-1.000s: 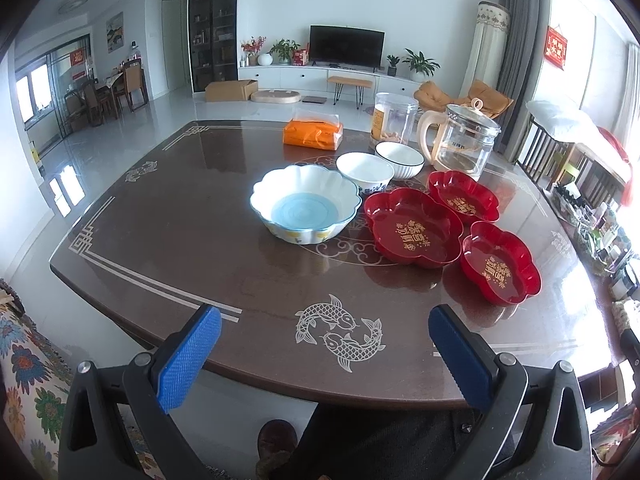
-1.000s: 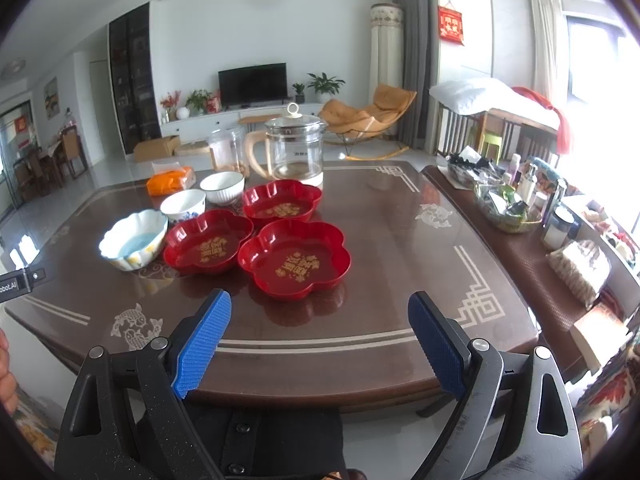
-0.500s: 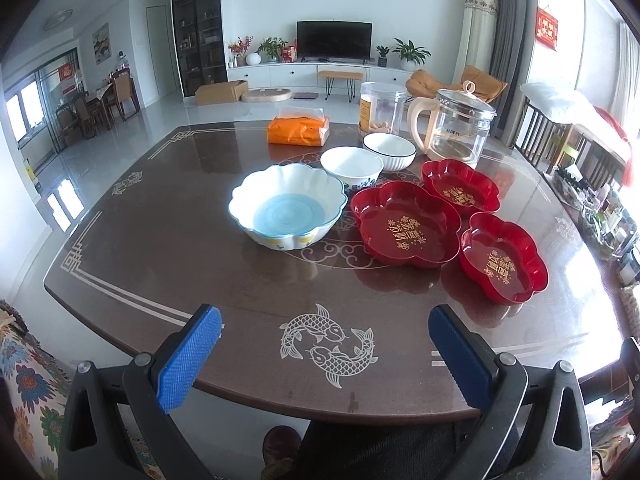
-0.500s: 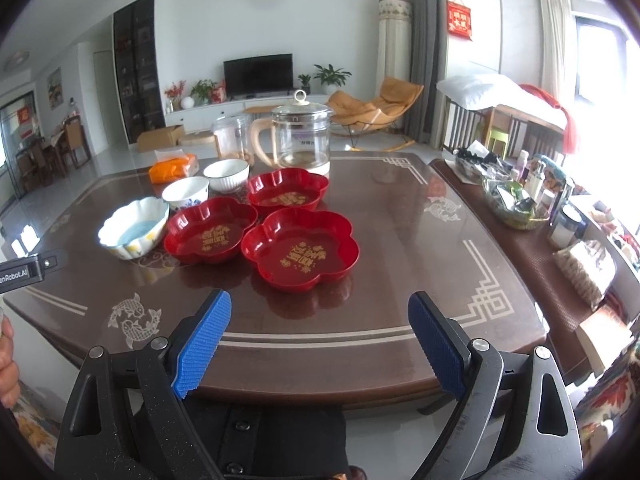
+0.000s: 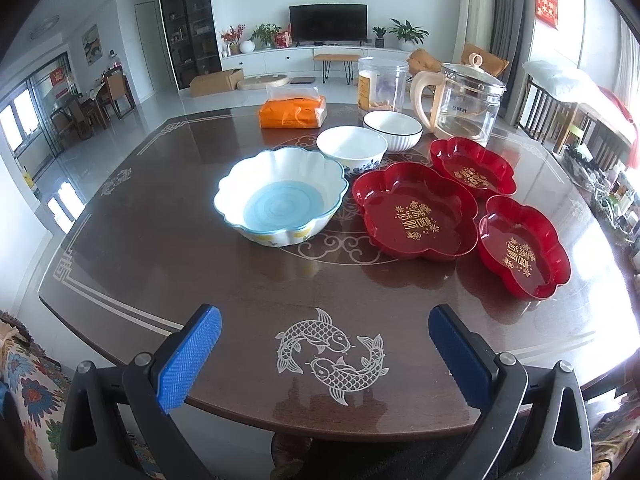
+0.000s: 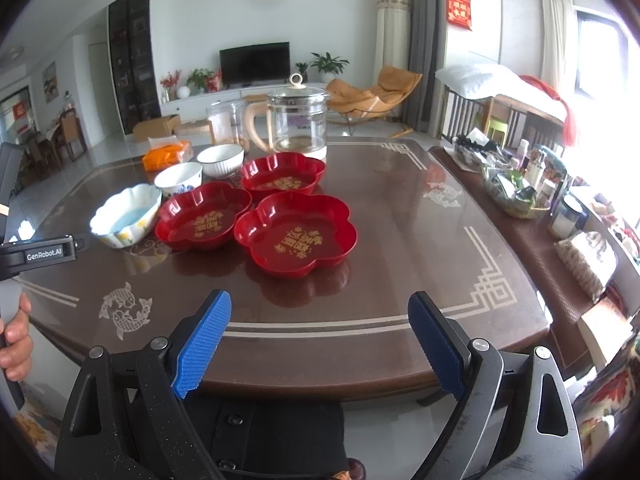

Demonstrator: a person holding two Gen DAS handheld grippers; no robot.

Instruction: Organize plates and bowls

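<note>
You are seeing only part of your left hand [image 6: 14,336], since the right wrist view's edge is cutting it off. The glass kettle [image 6: 294,122] is covering part of the clear jar [image 6: 224,120] behind it, and the jar's contents are staying too blurred to name. The gold lettering in the red plates [image 5: 416,216] is reading too small to make out. Bottles in the basket [image 6: 516,192] are blurring together.
</note>
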